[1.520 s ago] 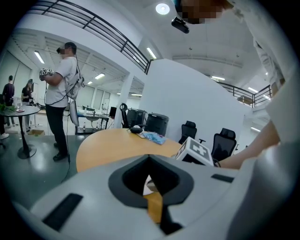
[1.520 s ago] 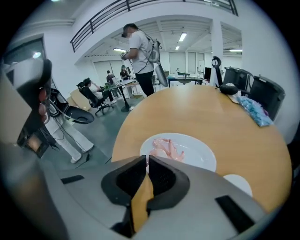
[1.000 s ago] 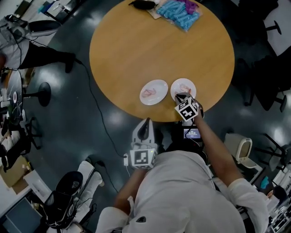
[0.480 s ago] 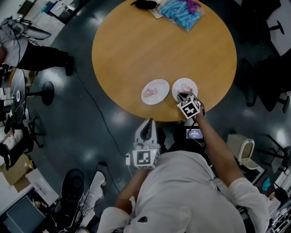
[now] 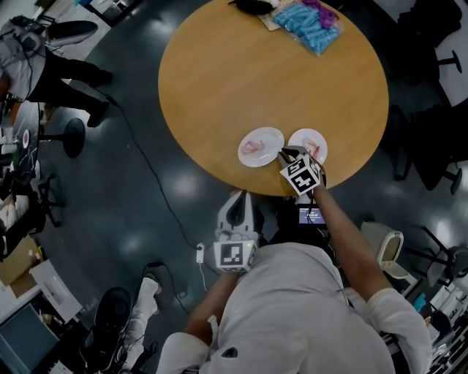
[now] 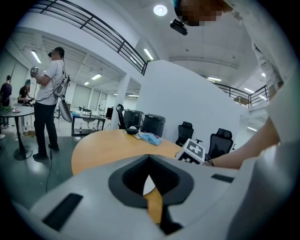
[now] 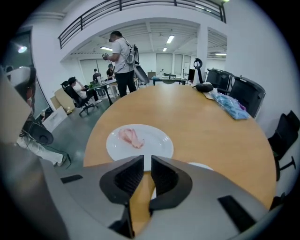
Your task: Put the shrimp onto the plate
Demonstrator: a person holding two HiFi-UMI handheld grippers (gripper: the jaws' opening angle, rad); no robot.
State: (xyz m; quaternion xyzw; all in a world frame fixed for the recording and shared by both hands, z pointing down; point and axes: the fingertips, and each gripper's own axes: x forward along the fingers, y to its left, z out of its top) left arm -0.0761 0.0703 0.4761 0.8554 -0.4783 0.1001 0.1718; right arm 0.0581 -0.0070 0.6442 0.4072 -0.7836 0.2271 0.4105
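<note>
Dark, glossy flooring surrounds a round wooden table (image 5: pixel 270 73), on which two white plates are set side by side close to the near edge, just apart from each other. On the left plate (image 5: pixel 271 136) a pink shrimp (image 5: pixel 254 147) is laid, a little off centre. A small pink piece is seen on the right plate (image 5: pixel 319 139) as well, though it is too small in the head view to be made out clearly. The right gripper (image 7: pixel 144 159) is held over the near rim of the right plate, its marker cube (image 5: pixel 301 177) lying over the table's edge. Its jaws are parted by only a narrow slot, and nothing is held in it – just plate and table show through the gap. In the right gripper view the left plate and its shrimp lie ahead of the jaws and slightly to the left, while the right plate is mostly covered by the gripper's body. The left gripper (image 5: pixel 238 197) is held off the table, below its near edge and over the floor, with its jaws brought together and empty. At the far side of the table a blue bag (image 5: pixel 307 22) and a small black object (image 5: pixel 252 6) are placed – well apart from the plates. A standing person (image 7: pixel 123 61) is seen in the background beyond the table.
</note>
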